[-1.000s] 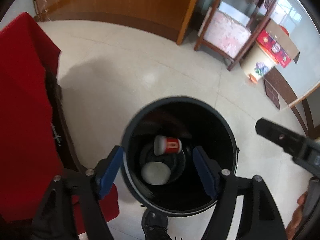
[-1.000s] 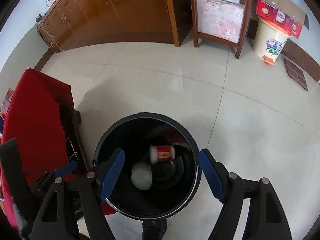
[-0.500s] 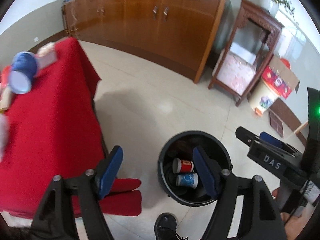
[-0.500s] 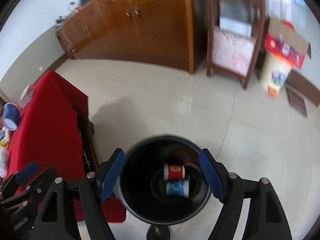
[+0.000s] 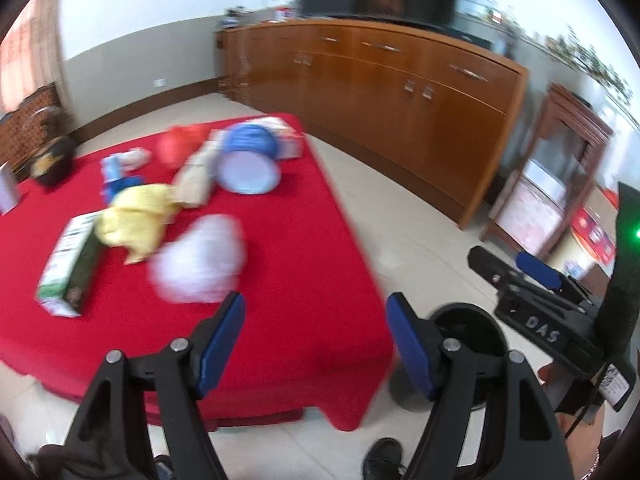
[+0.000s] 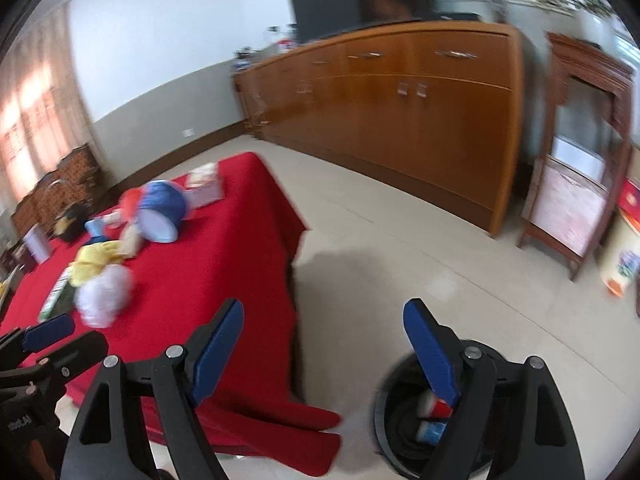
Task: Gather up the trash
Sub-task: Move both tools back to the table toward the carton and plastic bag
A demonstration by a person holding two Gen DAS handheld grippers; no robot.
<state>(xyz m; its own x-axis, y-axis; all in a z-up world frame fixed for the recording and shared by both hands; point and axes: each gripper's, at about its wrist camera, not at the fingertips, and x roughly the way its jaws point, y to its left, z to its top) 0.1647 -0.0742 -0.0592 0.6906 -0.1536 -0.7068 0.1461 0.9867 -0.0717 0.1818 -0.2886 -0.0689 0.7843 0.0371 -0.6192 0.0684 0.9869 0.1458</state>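
Both claws empty, jaws spread wide: left gripper (image 5: 314, 336) low centre of its frame, right gripper (image 6: 322, 340) just opened further, nothing between.

Trash on red table (image 5: 304, 248), left half of frame. Nearest: white crumpled wad (image 5: 200, 264), looks light, squashy, pinch across middle. Yellow wrapper (image 5: 138, 220) floppy. Carton (image 5: 70, 258) stiff, grab narrow sides. Bin (image 6: 404, 420) bottom right, cups inside.

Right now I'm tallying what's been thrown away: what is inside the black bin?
In the black bin lie a red can and a blue can. The right tool's finger covers part of the inside.
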